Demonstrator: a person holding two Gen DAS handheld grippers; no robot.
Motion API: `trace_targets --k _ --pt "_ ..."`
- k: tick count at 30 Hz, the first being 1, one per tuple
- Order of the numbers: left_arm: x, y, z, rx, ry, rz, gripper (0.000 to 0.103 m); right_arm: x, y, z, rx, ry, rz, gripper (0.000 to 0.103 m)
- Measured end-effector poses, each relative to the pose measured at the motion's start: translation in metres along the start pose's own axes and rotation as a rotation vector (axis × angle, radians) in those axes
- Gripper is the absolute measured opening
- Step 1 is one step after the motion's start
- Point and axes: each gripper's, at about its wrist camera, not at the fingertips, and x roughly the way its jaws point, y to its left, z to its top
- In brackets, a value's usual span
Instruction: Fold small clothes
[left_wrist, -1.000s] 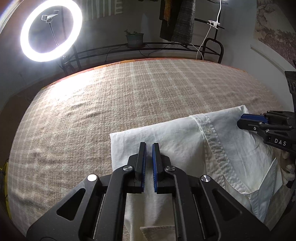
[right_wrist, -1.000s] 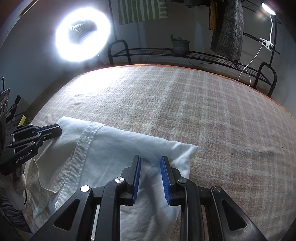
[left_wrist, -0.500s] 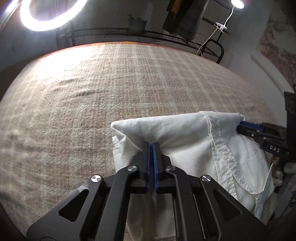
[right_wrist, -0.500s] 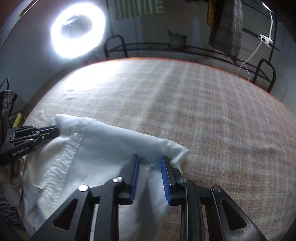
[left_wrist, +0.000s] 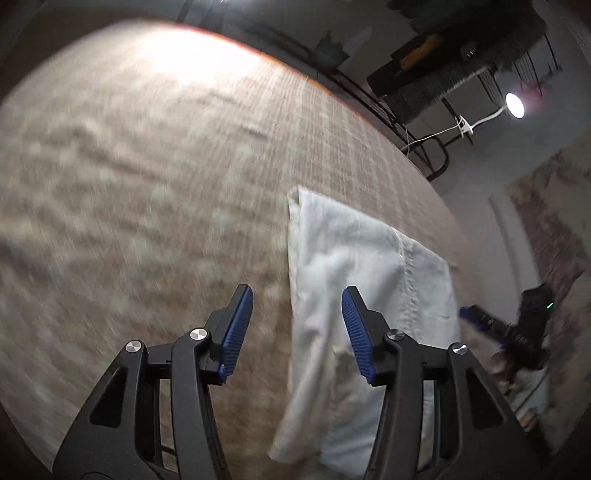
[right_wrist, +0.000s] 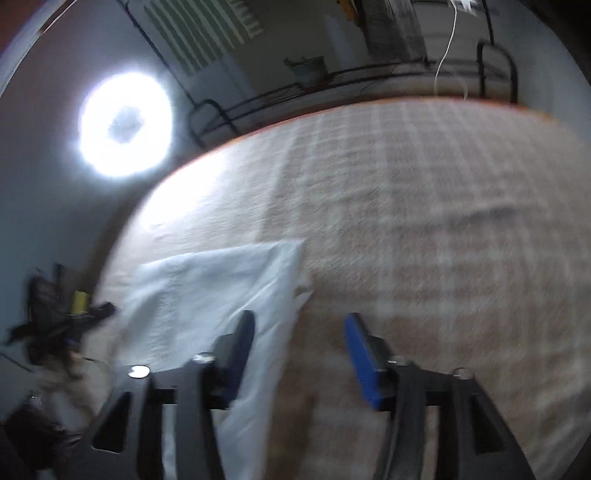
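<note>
The white shirt (left_wrist: 354, 295) lay folded on the bed (left_wrist: 147, 184), near its right edge. The left claw (left_wrist: 295, 328) and the right claw (right_wrist: 299, 354) had just been opening and stood released, gripping nothing, probably to leave the fold in place.

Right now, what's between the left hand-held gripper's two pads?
Left wrist view: the shirt's left edge and bare blanket; the left hand-held gripper stands open, pads off the cloth.

Home bedroom: checked bedspread (right_wrist: 406, 221), hanging clothes (right_wrist: 391, 26), ring light (right_wrist: 125, 123).
</note>
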Motion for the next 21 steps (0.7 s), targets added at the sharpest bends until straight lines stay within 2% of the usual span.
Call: trace_targets --k 3,7,8,9,11,12,13,14,16,19,21 --pt "0.010 0.007 -0.008 -0.042 0.058 -0.028 0.051 0.005 -0.003 -0.013 0.027 0.060 0.092 0.061" --pt "0.017 0.003 -0.012 -0.058 0.065 -0.056 0.051 0.021 -0.006 -0.023 0.059 0.115 0.156 0.061" --pt "0.020 0.004 -0.010 -0.070 0.074 -0.070 0.047 0.026 -0.006 -0.025 0.064 0.130 0.164 0.060" --pt "0.024 0.005 -0.010 -0.086 0.090 -0.087 0.038 0.030 -0.007 -0.028 0.066 0.143 0.169 0.059" --pt "0.030 0.003 -0.012 -0.084 0.106 -0.092 0.028 0.033 -0.007 -0.032 0.076 0.132 0.192 0.059" --pt "0.030 -0.002 -0.013 -0.062 0.095 -0.077 0.027 0.034 -0.009 -0.031 0.092 0.136 0.208 0.053" --pt "0.031 -0.007 -0.013 -0.046 0.094 -0.068 0.025 0.034 -0.009 -0.032 0.108 0.138 0.227 0.036" --pt "0.031 -0.012 -0.014 -0.031 0.095 -0.064 0.018 0.037 -0.011 -0.033 0.134 0.159 0.265 0.031" --pt "0.026 -0.021 -0.013 -0.005 0.083 -0.051 0.013 0.041 -0.008 -0.034 0.145 0.170 0.265 0.025" --pt "0.016 -0.040 -0.012 0.037 0.057 -0.047 0.010 0.035 0.013 -0.032 0.065 0.155 0.208 0.015" --pt "0.007 -0.054 -0.012 0.068 0.040 -0.056 0.009 0.027 0.023 -0.028 0.019 0.138 0.176 0.013"
